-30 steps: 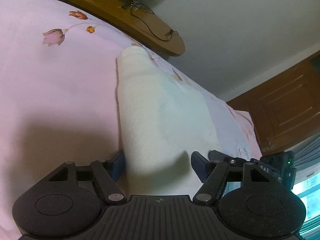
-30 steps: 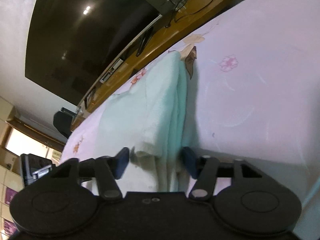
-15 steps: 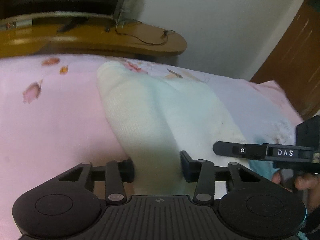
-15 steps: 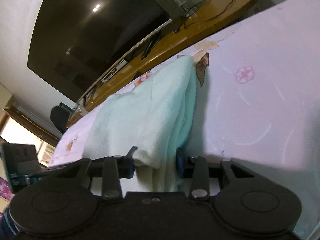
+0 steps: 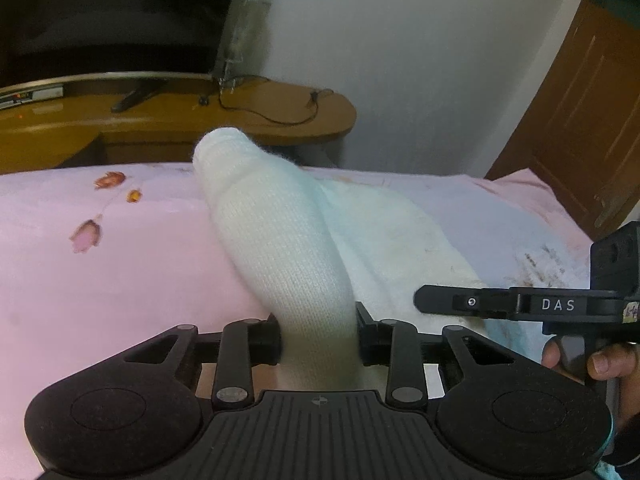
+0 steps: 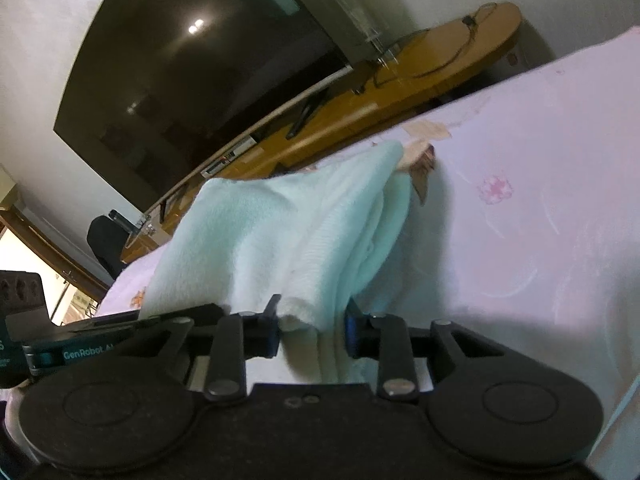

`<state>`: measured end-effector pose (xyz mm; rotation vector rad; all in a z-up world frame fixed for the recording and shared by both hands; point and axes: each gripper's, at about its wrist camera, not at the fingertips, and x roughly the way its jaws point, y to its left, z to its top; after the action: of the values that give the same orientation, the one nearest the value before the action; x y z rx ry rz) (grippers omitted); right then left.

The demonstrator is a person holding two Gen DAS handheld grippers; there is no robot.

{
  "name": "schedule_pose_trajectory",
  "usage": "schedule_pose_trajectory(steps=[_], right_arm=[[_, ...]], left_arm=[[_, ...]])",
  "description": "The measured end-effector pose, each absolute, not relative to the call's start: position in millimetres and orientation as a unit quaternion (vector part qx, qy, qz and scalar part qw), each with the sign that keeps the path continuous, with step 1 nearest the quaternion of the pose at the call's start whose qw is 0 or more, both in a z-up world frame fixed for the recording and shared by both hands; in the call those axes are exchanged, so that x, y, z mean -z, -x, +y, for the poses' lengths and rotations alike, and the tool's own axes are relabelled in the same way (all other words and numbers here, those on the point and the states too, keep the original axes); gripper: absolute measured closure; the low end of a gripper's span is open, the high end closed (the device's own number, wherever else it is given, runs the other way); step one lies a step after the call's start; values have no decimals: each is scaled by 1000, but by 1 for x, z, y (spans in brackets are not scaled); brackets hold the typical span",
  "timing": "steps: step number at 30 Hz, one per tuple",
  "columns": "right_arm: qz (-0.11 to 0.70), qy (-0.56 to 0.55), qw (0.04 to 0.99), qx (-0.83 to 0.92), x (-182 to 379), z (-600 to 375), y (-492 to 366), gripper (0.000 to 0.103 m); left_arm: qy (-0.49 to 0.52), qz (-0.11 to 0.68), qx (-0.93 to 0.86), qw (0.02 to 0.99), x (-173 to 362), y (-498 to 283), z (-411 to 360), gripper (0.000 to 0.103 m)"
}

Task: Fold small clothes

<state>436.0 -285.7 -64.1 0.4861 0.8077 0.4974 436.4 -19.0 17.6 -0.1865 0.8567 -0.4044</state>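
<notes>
A pale mint-white knitted garment (image 5: 280, 240) lies on a pink flowered bedsheet (image 5: 100, 280). My left gripper (image 5: 318, 338) is shut on a near corner of it, and the cloth rises from the bed in a taut ridge. My right gripper (image 6: 312, 328) is shut on the other near edge of the same garment (image 6: 288, 232), which is bunched in folds between the fingers. The right gripper also shows at the right of the left wrist view (image 5: 520, 304), held by a hand.
A wooden TV bench (image 5: 180, 120) with cables and a large dark television (image 6: 180, 60) stands past the far edge of the bed. A brown wooden door (image 5: 580, 100) is at the right. A dark chair (image 6: 106, 240) stands at the left.
Both grippers have closed on the garment's near edge and lifted it. The cloth has risen off the sheet and the views have tilted up toward the bench and television.
</notes>
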Motion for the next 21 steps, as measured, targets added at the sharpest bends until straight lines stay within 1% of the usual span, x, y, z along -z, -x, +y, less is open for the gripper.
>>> schedule_pose_trajectory(steps=[4, 10, 15, 21], right_arm=[[381, -215, 862, -256, 44, -264, -428, 74], [376, -201, 852, -304, 26, -198, -422, 74], [377, -204, 833, -348, 30, -128, -416, 74], [406, -215, 800, -387, 54, -44, -412, 74]], left_arm=[[94, 404, 180, 892, -31, -419, 11, 70], [99, 393, 140, 903, -48, -390, 88, 70], [91, 400, 91, 908, -50, -357, 164, 70], [94, 425, 40, 899, -32, -326, 237, 70]])
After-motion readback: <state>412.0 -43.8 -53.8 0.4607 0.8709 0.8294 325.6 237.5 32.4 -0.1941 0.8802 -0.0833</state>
